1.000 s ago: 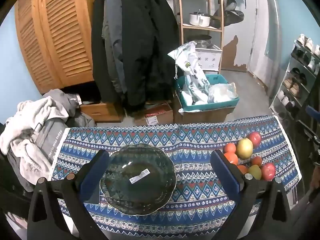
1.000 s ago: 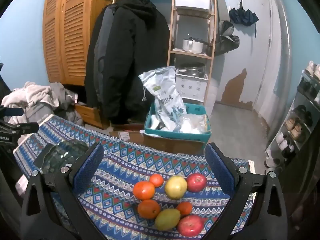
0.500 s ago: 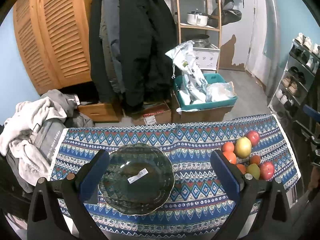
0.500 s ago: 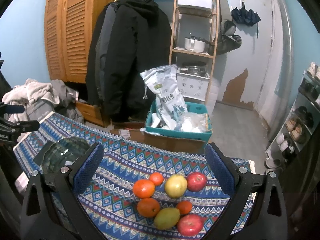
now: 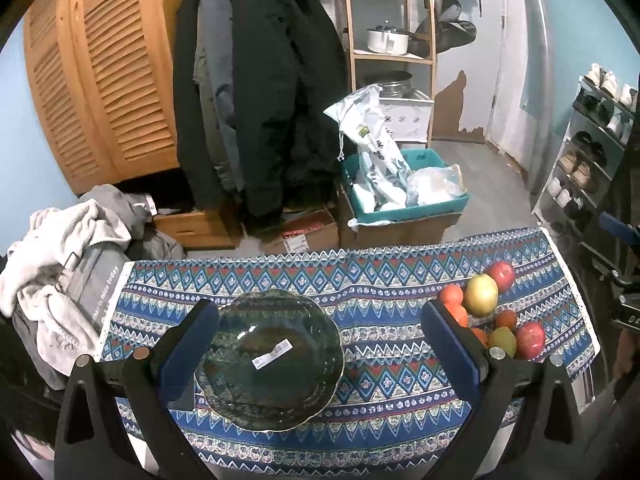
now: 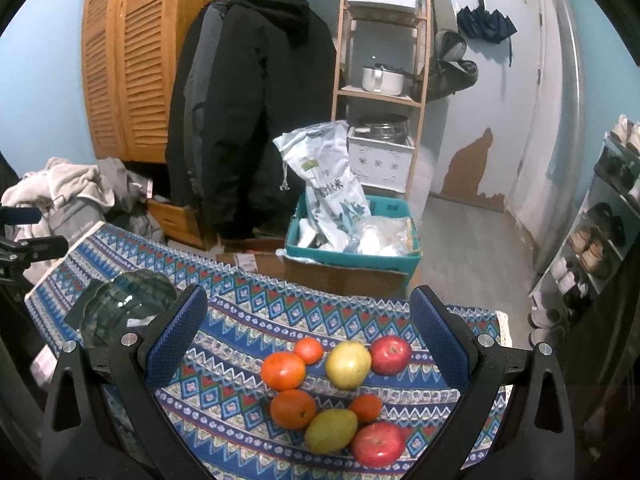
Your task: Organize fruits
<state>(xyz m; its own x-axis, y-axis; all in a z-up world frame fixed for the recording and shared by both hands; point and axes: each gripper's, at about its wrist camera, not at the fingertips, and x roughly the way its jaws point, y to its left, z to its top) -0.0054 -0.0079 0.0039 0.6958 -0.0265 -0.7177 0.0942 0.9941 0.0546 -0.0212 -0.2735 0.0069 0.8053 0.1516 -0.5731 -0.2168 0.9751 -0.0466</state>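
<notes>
Both views have drifted only slightly since a second ago, and our counter [image 5: 360,280] looks unchanged. We find the bowl [image 5: 270,360] before our left gripper [image 5: 320,350] and the fruit pile [image 6: 336,388] before our right gripper [image 6: 310,344], nearer it, both jaws wide and empty.

Glass bowl [image 6: 120,312]: near side hidden behind the right claw's finger [image 6: 176,340].
Oranges [image 5: 460,312]: partly hidden behind the left claw's finger [image 5: 452,352].
</notes>
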